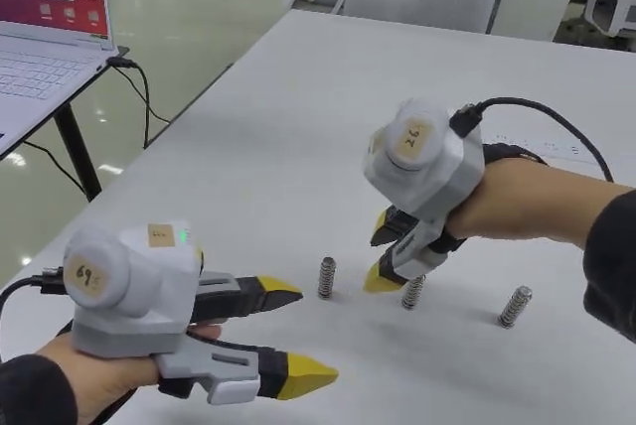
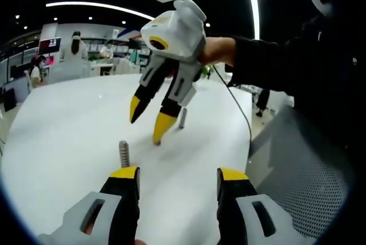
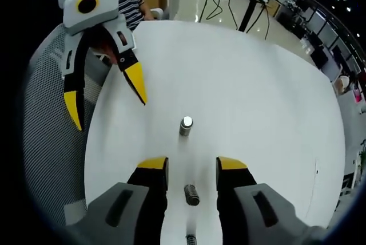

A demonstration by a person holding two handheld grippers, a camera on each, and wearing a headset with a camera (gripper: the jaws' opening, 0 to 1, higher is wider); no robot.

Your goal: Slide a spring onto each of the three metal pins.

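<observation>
**3 springs (image 1: 413, 292) stand on the white worktop (image 1: 298, 127)**

There are 3 springs and 2 tongs. The springs stand in a row from left to right, near the front of the worktop. The left spring (image 1: 327, 278) stands straight up. The middle spring (image 1: 413, 292) leans a little. The right spring (image 1: 515, 307) leans too, and it is well apart from both tongs. I cannot tell if a pin is inside each spring.

The left tongs (image 1: 298, 336) are near, at the left, low over the worktop. They point to the right, at the row of springs. The 2 yellow tips are wide apart and hold nothing. The left spring is just past the upper tip and does not touch it.

The right tongs (image 1: 382, 254) hang over the row and point down. Their 2 yellow tips are apart as well and hold nothing. The lower tip is just beside the middle spring. In the right gripper view that spring shows in the gap between the jaws, and neither jaw pinches it.

1 laptop (image 1: 40, 28) sits on another table, far off at the left.
</observation>
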